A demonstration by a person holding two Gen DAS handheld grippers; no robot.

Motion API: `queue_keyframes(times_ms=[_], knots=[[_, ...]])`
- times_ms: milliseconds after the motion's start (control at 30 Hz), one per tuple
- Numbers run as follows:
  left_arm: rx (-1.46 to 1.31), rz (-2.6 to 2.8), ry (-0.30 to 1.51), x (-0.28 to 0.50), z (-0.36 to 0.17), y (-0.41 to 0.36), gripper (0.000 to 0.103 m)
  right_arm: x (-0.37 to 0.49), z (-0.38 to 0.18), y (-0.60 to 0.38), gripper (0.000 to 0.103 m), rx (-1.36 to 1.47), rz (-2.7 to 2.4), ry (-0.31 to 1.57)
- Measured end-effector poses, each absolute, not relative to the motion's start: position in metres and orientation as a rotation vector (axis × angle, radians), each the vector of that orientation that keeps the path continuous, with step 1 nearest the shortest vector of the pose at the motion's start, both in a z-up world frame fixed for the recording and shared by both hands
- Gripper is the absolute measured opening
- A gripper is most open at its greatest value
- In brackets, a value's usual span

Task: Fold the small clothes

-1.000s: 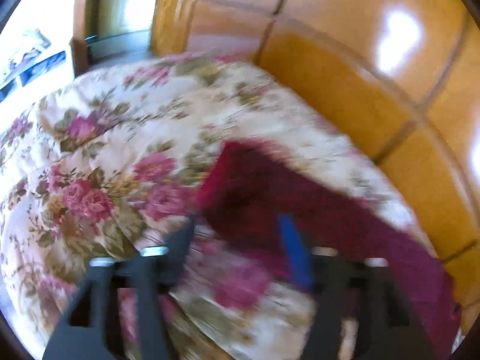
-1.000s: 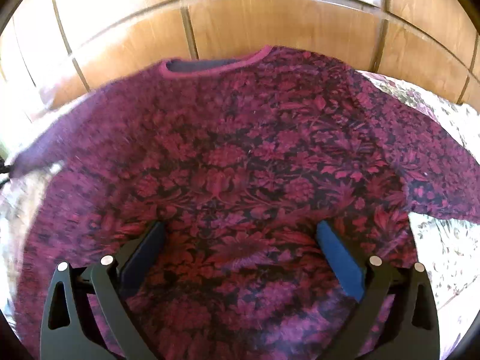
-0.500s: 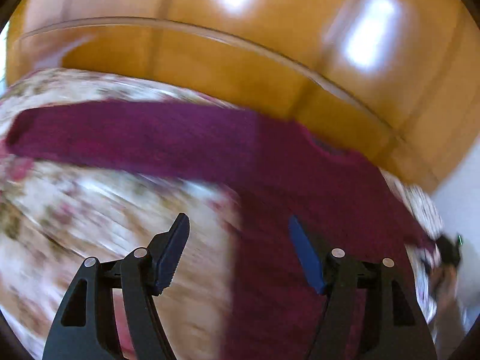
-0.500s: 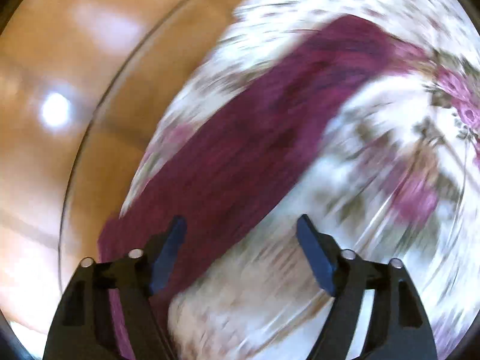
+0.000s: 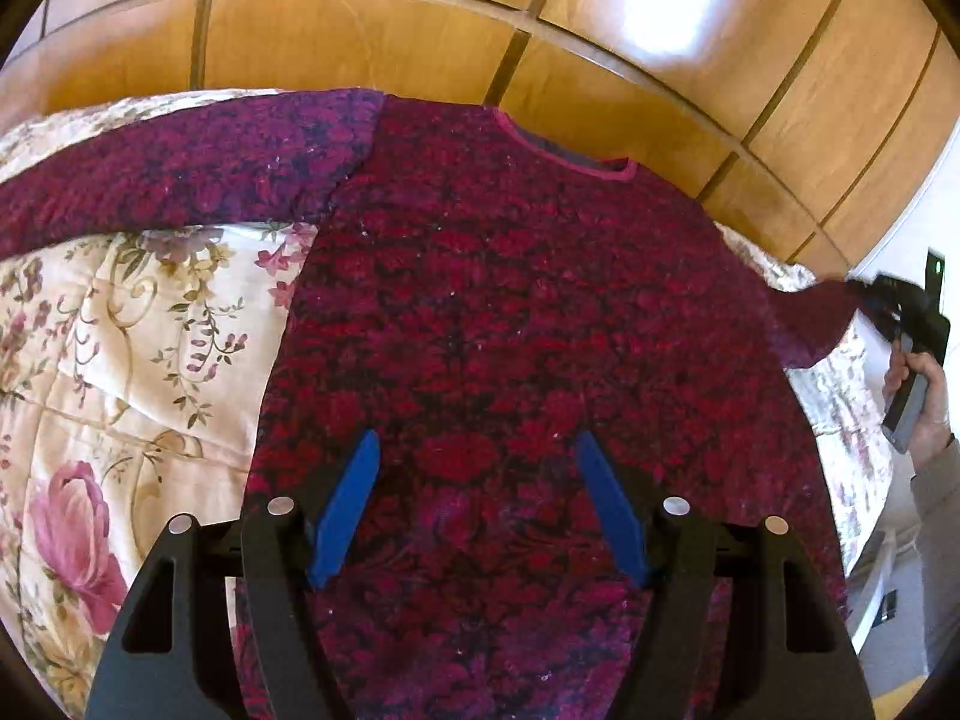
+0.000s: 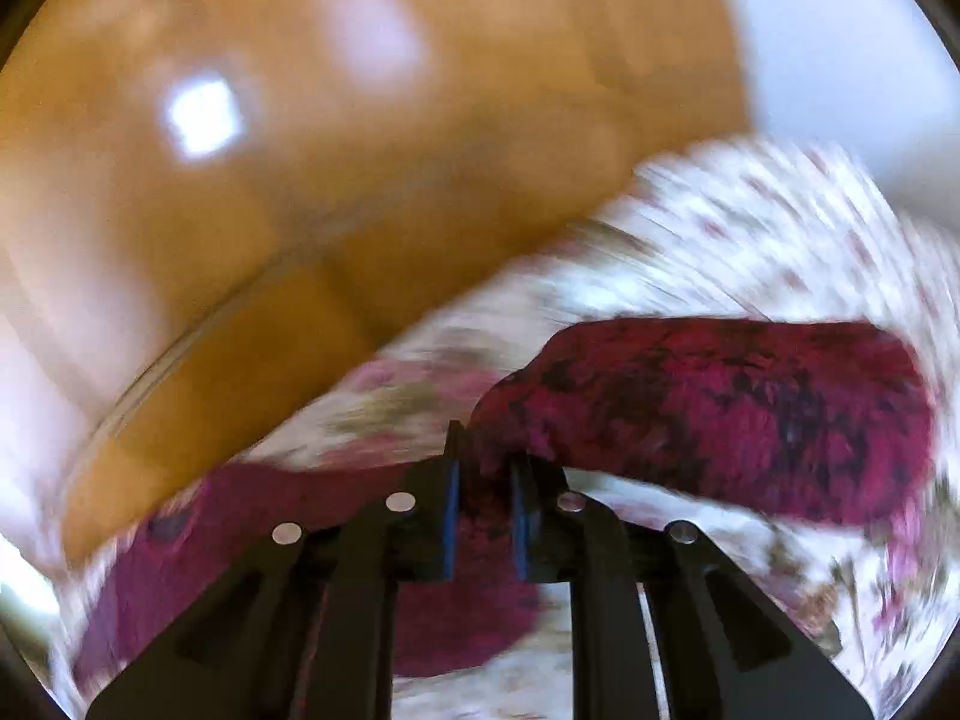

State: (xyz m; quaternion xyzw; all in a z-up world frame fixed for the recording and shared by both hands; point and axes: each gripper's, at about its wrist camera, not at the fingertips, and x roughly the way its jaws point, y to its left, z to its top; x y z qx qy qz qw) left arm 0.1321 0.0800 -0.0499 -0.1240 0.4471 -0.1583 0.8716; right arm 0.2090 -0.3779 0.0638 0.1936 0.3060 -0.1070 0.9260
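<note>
Across the floral quilted bed (image 5: 120,360), flat against the glossy wooden headboard (image 5: 360,42), magenta-and-black patterned knit sweater (image 5: 510,330) with hem cut off below, left gripper (image 5: 477,516) spread wide above it, right gripper (image 6: 485,510) clamped on blurred sleeve cuff (image 6: 720,408).

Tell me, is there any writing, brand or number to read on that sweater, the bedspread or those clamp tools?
None: no text can be read in either view.
The sweater shows only a floral knit pattern.
The bedspread shows only printed flowers.
The right wrist view is too blurred to show any writing.
</note>
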Motion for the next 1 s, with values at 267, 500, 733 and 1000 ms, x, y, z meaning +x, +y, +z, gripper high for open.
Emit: queue_keyframes(times_ms=[267,500,733,1000], knots=[[-0.371,-0.346,0.933,0.132,-0.04,0.093,0.068,0.27,0.058,-0.168,0.015,0.15,0.228,0.738],[-0.384,-0.361,0.869,0.147,-0.013,0.102,0.068,0.255,0.029,-0.129,0.069,0.223,0.343,0.793],[-0.424,-0.343,0.875,0.216,-0.012,0.101,0.068,0.187,0.011,-0.205,0.077,0.334,0.226,0.821],[-0.47,-0.274,0.934,0.312,-0.03,0.087,0.068,0.156,0.009,-0.282,0.078,0.444,0.059,0.812]])
